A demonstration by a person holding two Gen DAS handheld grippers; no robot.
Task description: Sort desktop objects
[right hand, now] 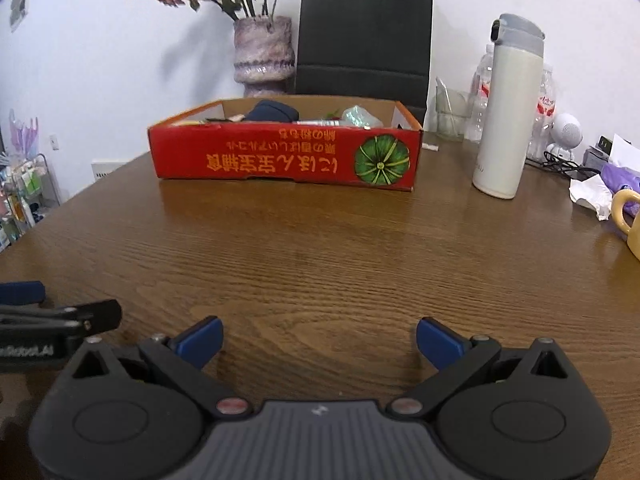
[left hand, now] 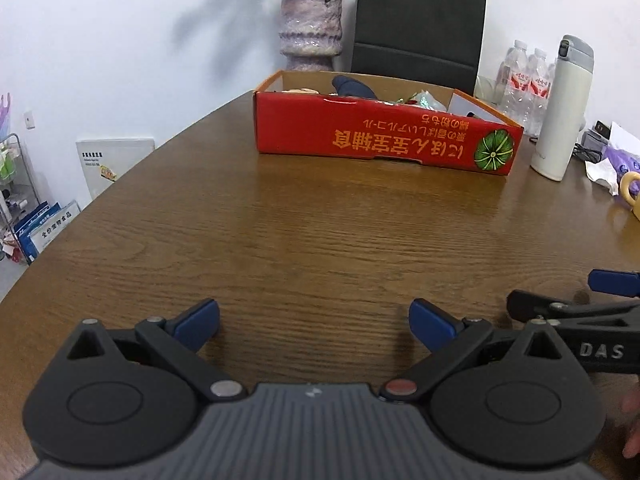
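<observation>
While both wait empty, left gripper (left hand: pixel 314 326) and right gripper (right hand: pixel 319 342) gape wide near the red box (right hand: pixel 280 160). A careless reach risks toppling the tall flask (right hand: pixel 508 120).

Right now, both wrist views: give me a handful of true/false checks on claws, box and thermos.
1. Both claws are open and hold nothing. True: the left claw and the right claw each show blue fingers spread wide over bare wooden table.
2. The red box is empty. False: a dark blue item and other things lie inside it.
3. The white thermos stands upright to the right of the box. True.
4. The thermos stands inside the box. False: it stands on the table, apart from the box.
5. The box's printed text reads right way up. False: it is upside down in both views.
</observation>
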